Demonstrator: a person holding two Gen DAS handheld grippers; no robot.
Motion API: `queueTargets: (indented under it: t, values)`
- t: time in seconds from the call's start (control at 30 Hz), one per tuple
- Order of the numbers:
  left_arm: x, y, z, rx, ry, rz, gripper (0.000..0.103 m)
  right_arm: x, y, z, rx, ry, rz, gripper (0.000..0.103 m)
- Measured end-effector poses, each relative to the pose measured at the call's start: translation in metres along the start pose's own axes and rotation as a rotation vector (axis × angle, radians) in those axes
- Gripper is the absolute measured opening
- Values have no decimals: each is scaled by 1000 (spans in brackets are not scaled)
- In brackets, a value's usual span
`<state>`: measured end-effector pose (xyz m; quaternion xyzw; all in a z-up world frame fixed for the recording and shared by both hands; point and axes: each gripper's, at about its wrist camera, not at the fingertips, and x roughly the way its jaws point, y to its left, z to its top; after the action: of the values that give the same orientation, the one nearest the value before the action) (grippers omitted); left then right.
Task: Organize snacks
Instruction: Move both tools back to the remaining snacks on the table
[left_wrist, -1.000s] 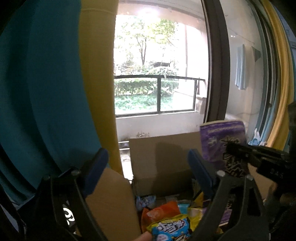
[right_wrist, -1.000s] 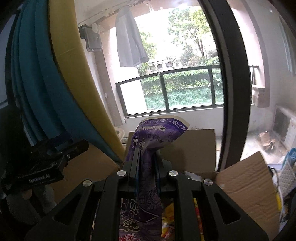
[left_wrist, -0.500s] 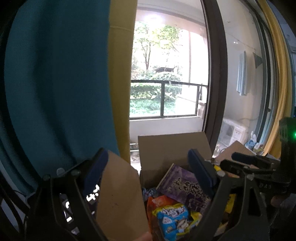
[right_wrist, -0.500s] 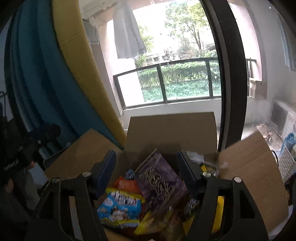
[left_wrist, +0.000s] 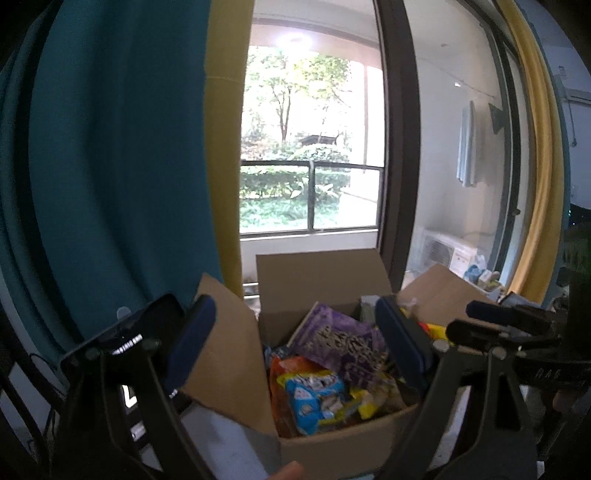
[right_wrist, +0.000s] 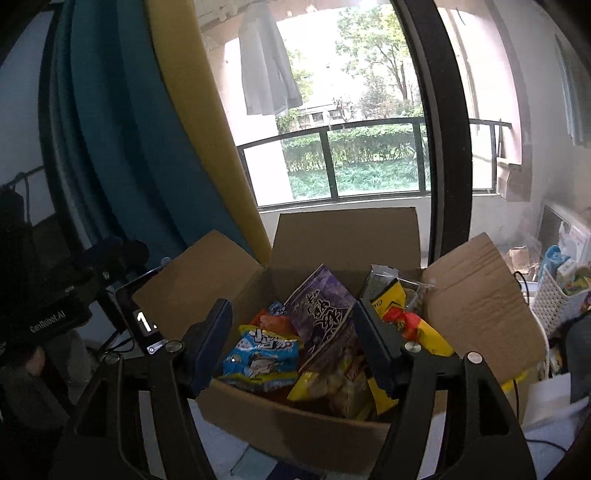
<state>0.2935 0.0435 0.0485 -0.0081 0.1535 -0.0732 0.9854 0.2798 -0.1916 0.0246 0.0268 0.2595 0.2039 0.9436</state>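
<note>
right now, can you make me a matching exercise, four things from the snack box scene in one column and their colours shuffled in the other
Things:
1. large snack bag leaning in the middle of the cardboard box
2. small snack pack at the box's front left
3. curtain panel left of the window
4. plastic basket at the far right

Colours:
A. white
B. teal
C. purple
D. light blue

Pairs: 1-C, 2-D, 3-B, 4-A
</note>
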Motion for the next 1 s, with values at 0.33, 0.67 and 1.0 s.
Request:
queueTargets:
  t: [0.33,0.67,1.0]
  values:
    - [-39,-19,-28,-4,22,-26,89,-49,6,-31,6,-1,-11,71]
    - [-75,-32,-60,14,47,-10,89,-80,1,-72,40,40,-37,71]
    - [-88,-38,-106,-13,138,-2,89,-91,-14,-120,90,115,-71,71]
